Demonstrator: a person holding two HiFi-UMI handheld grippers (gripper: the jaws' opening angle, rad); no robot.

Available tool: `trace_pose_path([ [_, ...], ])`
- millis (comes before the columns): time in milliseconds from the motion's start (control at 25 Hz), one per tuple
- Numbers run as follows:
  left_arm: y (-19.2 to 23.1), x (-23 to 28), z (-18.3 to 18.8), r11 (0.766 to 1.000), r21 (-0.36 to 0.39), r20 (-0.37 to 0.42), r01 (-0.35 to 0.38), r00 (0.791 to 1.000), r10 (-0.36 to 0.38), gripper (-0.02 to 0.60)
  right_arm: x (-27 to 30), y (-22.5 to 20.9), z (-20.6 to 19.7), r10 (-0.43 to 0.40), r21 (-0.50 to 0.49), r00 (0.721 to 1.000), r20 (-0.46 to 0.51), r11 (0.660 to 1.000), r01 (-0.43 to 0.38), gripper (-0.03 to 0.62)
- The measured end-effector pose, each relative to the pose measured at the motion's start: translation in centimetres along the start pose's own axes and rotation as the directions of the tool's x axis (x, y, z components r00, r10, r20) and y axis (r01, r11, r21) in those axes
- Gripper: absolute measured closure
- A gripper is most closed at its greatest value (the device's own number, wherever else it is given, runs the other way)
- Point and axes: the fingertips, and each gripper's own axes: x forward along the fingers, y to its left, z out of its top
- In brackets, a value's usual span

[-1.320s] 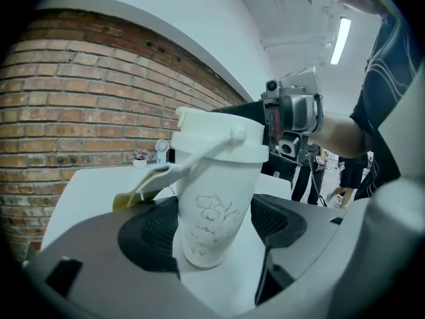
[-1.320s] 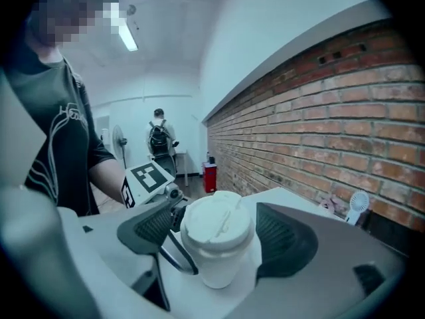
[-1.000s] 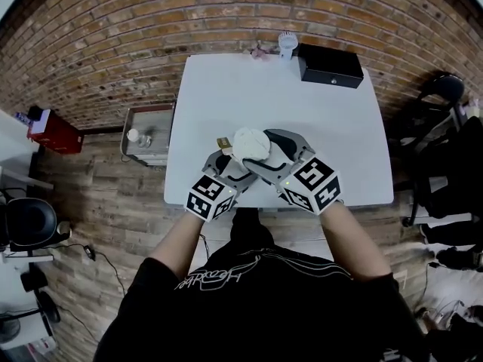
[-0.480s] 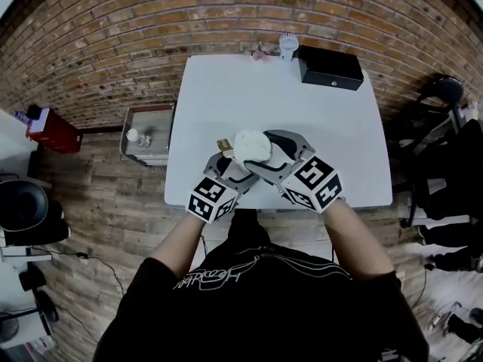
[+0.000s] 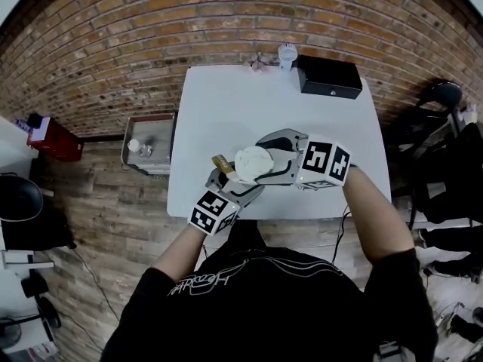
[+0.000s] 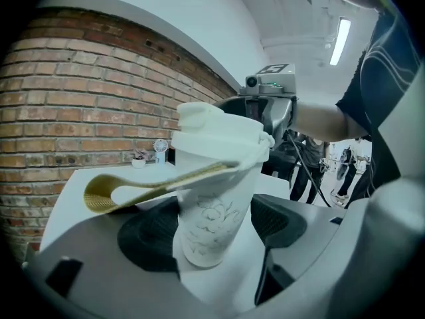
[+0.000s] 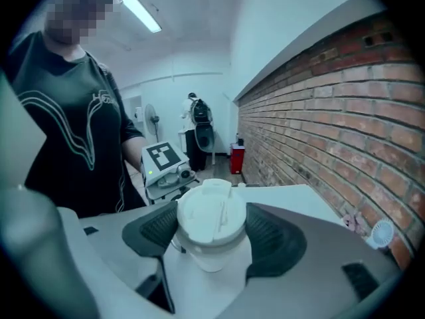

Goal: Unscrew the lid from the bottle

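A white bottle (image 6: 214, 223) with a flower pattern and a gold carrying strap (image 6: 126, 193) is held over the near edge of the white table (image 5: 226, 104). My left gripper (image 6: 212, 236) is shut on its body, a pad against each side. The white lid (image 7: 211, 216) with a flip cap sits on top, and my right gripper (image 7: 214, 236) is shut on it from the right, its pads (image 7: 273, 239) pressed to the rim. In the head view the lid (image 5: 253, 162) shows between the left gripper (image 5: 232, 181) and the right gripper (image 5: 266, 163).
A black box (image 5: 330, 76), a small white fan (image 5: 287, 51) and a small pink thing (image 5: 259, 65) stand at the table's far edge. A metal cart (image 5: 151, 138) is left of the table, a red box (image 5: 54, 138) further left, a chair (image 5: 445, 96) right.
The right gripper has rolled about the lid: its marker cube swung from the lower right up to the right of the bottle. The left gripper and the bottle stayed put.
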Motion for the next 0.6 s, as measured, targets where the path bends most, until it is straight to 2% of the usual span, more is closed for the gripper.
trace_pose_path([
  [160, -0.2, 0.0, 0.3, 0.999, 0.021, -0.009, 0.025, 1.000, -0.025, 0.219, -0.2, 0.3, -0.1, 0.163, -0.132, 0.983, -0.084, 0.976, -0.173, 0.279],
  [320, -0.1, 0.0, 0.3, 0.999, 0.021, -0.009, 0.037, 0.999, -0.037, 0.219, 0.0, 0.6, 0.1, 0.238, -0.207, 0.950, -0.202, 0.938, -0.279, 0.281],
  [440, 0.0, 0.0, 0.3, 0.999, 0.022, -0.008, 0.038, 0.999, -0.038, 0.219, 0.0, 0.6, 0.1, 0.237, -0.214, 0.941, -0.243, 0.933, -0.290, 0.281],
  [560, 0.0, 0.0, 0.3, 0.999, 0.024, -0.010, 0.042, 0.999, -0.042, 0.219, -0.1, 0.9, 0.2, 0.193, -0.151, 0.956, -0.220, 0.962, -0.229, 0.283],
  [600, 0.0, 0.0, 0.3, 0.999, 0.023, -0.011, 0.042, 0.999, -0.042, 0.219, -0.2, 1.1, 0.4, 0.168, -0.130, 0.967, -0.194, 0.972, -0.195, 0.218],
])
